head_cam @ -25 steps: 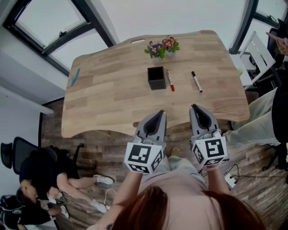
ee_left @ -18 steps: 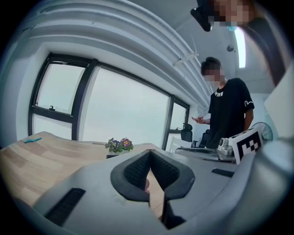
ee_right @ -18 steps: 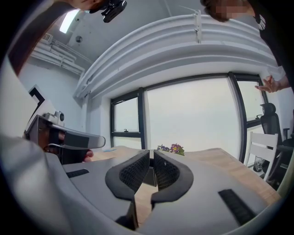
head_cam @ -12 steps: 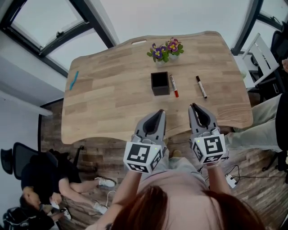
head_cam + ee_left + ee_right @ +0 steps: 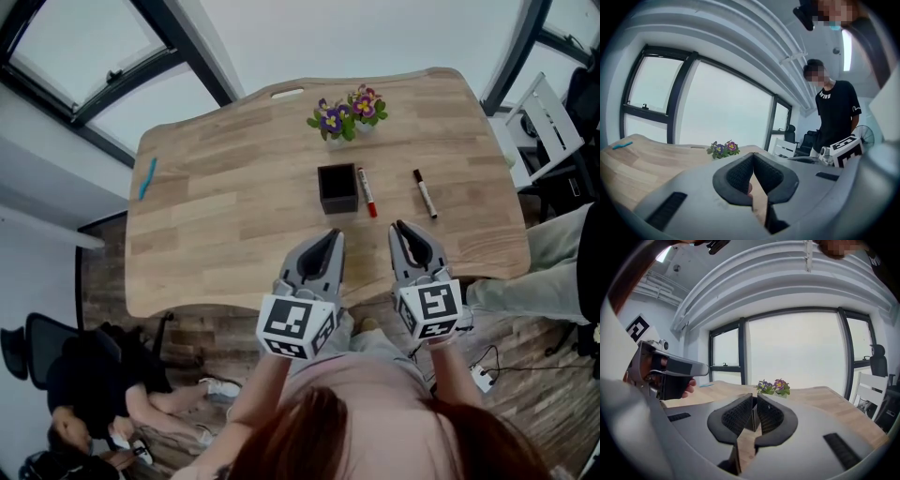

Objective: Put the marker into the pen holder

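Right hand-held gripper (image 5: 402, 226) nearer red marker (image 5: 367, 192)

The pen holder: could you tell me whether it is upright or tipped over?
Upright: the pen holder stands on the table with its square mouth facing up; the red marker lies beside it.

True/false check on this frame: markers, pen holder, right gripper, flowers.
The red marker lies on the table just right of the pen holder. True.
The right gripper holds the black marker. False: it is shut on nothing; that marker lies on the table.
The flowers stand beyond the pen holder. True.
A marker sticks out of the pen holder. False: both markers lie on the table beside it.
The blue item lies at the table's right edge. False: left edge.
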Motion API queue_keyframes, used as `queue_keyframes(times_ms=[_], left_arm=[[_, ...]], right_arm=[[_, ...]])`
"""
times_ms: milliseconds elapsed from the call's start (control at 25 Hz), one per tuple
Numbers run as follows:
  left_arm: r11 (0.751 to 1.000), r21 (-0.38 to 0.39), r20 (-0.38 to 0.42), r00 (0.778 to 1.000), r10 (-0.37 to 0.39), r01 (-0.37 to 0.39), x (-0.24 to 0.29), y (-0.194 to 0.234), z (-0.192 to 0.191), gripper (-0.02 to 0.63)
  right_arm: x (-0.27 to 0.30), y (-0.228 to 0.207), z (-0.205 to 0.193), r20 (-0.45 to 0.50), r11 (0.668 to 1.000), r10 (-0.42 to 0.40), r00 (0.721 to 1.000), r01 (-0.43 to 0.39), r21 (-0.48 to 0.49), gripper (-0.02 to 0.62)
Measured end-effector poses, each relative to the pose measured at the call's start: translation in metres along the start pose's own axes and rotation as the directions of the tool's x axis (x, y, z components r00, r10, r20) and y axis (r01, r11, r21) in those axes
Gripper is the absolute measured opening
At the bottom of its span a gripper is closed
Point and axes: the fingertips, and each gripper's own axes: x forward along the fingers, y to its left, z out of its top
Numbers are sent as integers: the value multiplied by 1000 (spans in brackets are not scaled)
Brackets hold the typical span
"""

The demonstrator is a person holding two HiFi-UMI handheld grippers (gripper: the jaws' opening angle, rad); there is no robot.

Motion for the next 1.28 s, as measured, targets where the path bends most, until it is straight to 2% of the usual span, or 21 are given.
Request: queue_keyframes(times_ms=[680, 1280], left_arm=[[1000, -23, -25, 1000, -3, 2, 30, 47, 2, 2], [999, -40, -55, 998, -11, 9, 50, 73, -8, 2]], right_arm=[[60, -10, -53, -146, 1000, -12, 989, 9, -22, 40], [94, -22, -109, -285, 999, -29, 958, 24, -22, 48]])
